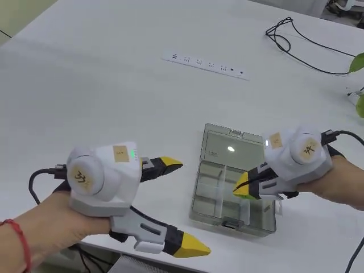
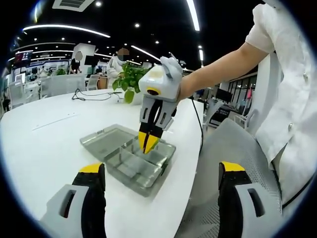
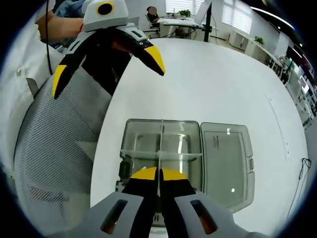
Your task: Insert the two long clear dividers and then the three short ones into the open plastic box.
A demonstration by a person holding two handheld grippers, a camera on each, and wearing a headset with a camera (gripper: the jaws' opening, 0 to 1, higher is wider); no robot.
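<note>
The clear plastic box (image 1: 211,211) lies open near the table's front edge, its lid (image 1: 227,142) flat behind it. My right gripper (image 1: 241,188) hangs over the box, shut on a thin clear divider (image 3: 161,141) that stands upright and runs toward the far wall. Another clear divider (image 3: 181,155) crosses it inside the box (image 3: 138,130). My left gripper (image 1: 187,206) hovers left of the box, open and holding nothing. It is seen again, the left gripper (image 3: 106,69), beyond the box. In the left gripper view the right gripper (image 2: 148,143) points down into the box (image 2: 116,161).
A white power strip (image 1: 205,63) lies farther back on the white table (image 1: 102,85), and a black cable (image 1: 301,48) loops at the back right beside plant leaves (image 1: 357,62). A mesh chair (image 3: 54,148) stands off the table's front edge.
</note>
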